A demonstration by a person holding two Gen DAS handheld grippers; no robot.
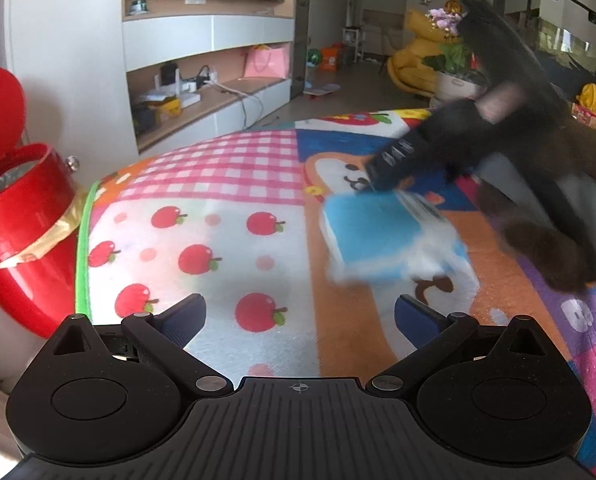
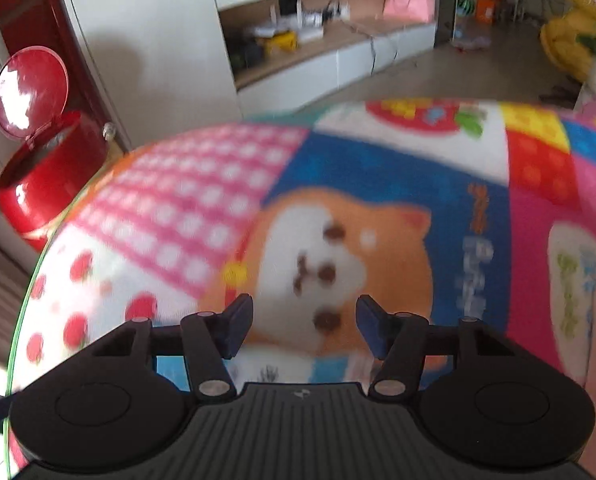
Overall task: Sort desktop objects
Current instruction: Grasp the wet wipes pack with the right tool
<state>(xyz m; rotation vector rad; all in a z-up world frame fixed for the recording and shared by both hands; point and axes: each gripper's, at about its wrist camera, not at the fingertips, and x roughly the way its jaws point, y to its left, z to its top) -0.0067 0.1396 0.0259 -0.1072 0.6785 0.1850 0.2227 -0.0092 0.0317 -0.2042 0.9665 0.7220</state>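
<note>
Seen first from the left wrist, the left tool (image 1: 300,312) hangs released over the bench (image 1: 202,240), its blue-padded jaws spread wide with nothing between them, above the apple-printed patch of the bright patchwork cloth. Ahead and to the right, a blue-and-white box (image 1: 378,236), blurred by motion, sits over the orange part of the cloth toward the bench's right side. The right tool (image 1: 402,160), a dark blurred shape, reaches down onto the box's far edge; whether it grips the box cannot be told from this view. A red pedal bin (image 1: 22,232) with its lid up stands just off the bench's left edge, taped around the middle.

From the right wrist, the whole scene is smeared. The right tool (image 2: 304,326) shows its jaws partly apart, with a cartoon dog's face on the cloth visible in the gap. A blue-and-white strip, likely the box (image 2: 170,368), lies low behind the fingers, close to the camera; contact with the pads cannot be made out. The red bin (image 2: 46,184) appears again beyond the bench's (image 2: 538,220) left edge, in front of a white cabinet wall.
</note>
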